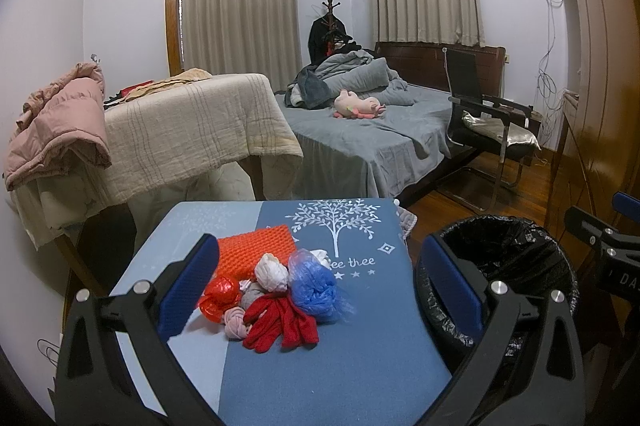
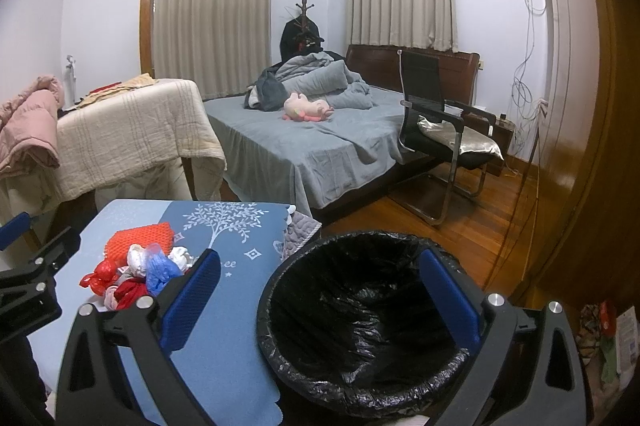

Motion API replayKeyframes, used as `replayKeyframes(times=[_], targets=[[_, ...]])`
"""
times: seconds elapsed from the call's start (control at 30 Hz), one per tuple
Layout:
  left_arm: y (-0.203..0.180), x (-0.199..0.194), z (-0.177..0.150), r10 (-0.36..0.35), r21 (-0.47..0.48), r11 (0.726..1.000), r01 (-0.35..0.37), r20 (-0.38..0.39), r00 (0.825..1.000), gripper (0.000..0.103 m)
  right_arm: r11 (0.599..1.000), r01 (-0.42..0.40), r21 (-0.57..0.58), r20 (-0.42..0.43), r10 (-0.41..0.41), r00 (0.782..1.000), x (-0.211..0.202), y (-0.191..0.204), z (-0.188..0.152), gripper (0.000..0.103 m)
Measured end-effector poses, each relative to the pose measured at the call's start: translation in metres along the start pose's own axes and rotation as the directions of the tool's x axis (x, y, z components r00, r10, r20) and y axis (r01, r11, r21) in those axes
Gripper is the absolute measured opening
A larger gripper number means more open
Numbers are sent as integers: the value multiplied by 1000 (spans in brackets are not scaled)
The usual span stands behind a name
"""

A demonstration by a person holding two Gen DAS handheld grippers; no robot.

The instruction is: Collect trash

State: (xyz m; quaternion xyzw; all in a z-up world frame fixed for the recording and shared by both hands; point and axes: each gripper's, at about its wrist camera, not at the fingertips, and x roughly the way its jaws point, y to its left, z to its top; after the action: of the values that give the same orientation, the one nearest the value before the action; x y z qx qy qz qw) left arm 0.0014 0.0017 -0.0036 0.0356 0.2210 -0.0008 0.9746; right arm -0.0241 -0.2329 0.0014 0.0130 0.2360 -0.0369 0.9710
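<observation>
A pile of trash sits on the blue tablecloth (image 1: 352,346): a blue plastic bag (image 1: 312,284), a red bag (image 1: 218,296), a white crumpled bag (image 1: 271,272), red cloth (image 1: 284,324), a pink knot (image 1: 235,322) and an orange mesh pad (image 1: 256,250). My left gripper (image 1: 320,286) is open and empty, held above the pile. A bin with a black liner (image 2: 360,330) stands right of the table. My right gripper (image 2: 320,298) is open and empty above the bin's rim. The pile also shows in the right wrist view (image 2: 136,274).
A bed with grey sheets (image 1: 360,134) and a pink plush toy (image 1: 358,104) lies behind. A blanket-covered table (image 1: 192,130) stands at left, a black chair (image 1: 484,122) at right. A wooden wardrobe (image 2: 592,106) lines the right wall.
</observation>
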Motion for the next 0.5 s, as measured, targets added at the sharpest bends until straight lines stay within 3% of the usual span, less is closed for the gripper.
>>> replayKeyframes(times=[0.5], targets=[[10,3,-4,4,-4,1000,-4,-2,1000,98,1000,-11,-5,-4,11,1000,3,6,2,97]])
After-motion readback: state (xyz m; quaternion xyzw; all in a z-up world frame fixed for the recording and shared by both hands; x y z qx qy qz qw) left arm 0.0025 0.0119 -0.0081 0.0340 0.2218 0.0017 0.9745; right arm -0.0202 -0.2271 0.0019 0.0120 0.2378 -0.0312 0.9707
